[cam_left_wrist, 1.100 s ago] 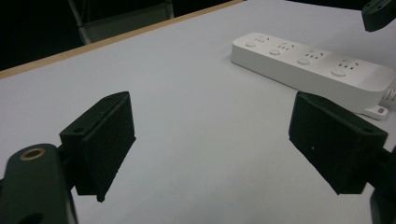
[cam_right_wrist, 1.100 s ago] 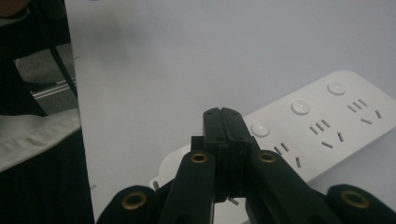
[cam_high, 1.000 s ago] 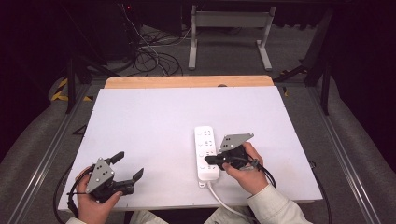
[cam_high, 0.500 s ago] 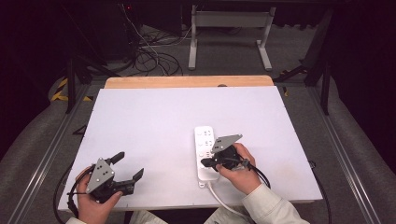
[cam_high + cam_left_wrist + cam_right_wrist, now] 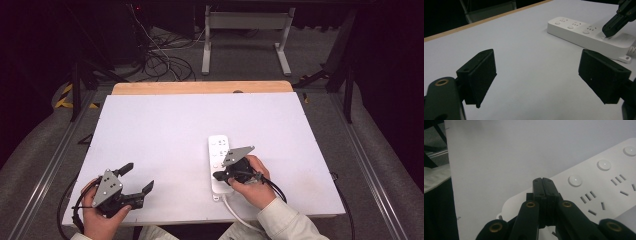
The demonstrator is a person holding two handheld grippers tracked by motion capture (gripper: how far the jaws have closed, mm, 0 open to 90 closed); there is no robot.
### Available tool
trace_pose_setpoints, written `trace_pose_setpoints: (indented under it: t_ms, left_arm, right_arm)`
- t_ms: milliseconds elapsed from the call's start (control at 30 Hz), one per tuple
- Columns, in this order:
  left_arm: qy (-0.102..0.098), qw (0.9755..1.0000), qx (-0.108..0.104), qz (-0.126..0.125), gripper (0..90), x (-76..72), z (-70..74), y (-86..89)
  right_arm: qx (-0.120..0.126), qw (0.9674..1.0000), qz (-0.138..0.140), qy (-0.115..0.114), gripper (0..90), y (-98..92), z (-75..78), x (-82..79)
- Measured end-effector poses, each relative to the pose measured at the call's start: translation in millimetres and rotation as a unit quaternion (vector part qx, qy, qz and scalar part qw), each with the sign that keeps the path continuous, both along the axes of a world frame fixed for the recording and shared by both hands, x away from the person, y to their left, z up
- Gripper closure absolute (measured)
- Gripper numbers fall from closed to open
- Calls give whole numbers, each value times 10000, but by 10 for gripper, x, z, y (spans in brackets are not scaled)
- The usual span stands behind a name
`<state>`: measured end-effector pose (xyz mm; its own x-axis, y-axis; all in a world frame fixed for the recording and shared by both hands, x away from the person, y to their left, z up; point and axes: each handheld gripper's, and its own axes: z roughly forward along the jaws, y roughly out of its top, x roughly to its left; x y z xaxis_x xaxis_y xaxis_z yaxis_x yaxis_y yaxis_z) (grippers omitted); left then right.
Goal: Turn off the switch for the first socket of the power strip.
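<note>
Right gripper [image 5: 218, 175]: its jaws were pressed flat together with nothing between them, and the joined tip came down on the near end of the power strip [image 5: 220, 155]. Held that way, the two jaws served as one blunt point, which suits pressing a switch better than grasping.

Contact: in the left gripper view the right gripper [image 5: 607, 31] touched the strip's top face at the end nearest its cable [image 5: 237, 212]; I judged it a push on the last button, though the button itself lay hidden under the tip.

Power strip: it lay flat on the white table [image 5: 165, 130], directly beneath the closed jaws, its length running away from them. Three round buttons [image 5: 575, 180] showed in a row just beyond the tip, each beside its set of socket slots.

Left gripper [image 5: 138, 178]: its jaws stood wide apart and empty, low over the bare table, well clear of the strip, which lay ahead and off to one side of them. It seemed parked out of the way, since the press needed one tool.

Hands: each hand [image 5: 252, 187] gripped its tool from behind, at the table's near edge.
</note>
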<state>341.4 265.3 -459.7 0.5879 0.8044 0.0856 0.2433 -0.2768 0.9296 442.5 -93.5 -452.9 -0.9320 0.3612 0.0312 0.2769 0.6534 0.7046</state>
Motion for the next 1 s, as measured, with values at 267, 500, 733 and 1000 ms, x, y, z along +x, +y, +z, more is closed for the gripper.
trace_pose_setpoints:
  t_ms: [267, 500, 733, 1000]
  left_arm:
    - [1, 10000, 1, -3, 149, -1, 0, -1]
    - [6, 10000, -12, 4, 149, -4, 0, -4]
    - [-3, 10000, 6, -4, 149, -3, 2, -2]
    - [-5, 10000, -1, 7, 149, -4, 3, 0]
  right_arm:
    - [-36, 10000, 0, -40, 900, 6, -13, -2]
    - [-58, 9999, 1, -94, 900, 13, -27, -15]
    - [-99, 9999, -22, -138, 900, 24, -42, -29]
    - [-108, 9998, -107, -138, 900, 33, -45, -48]
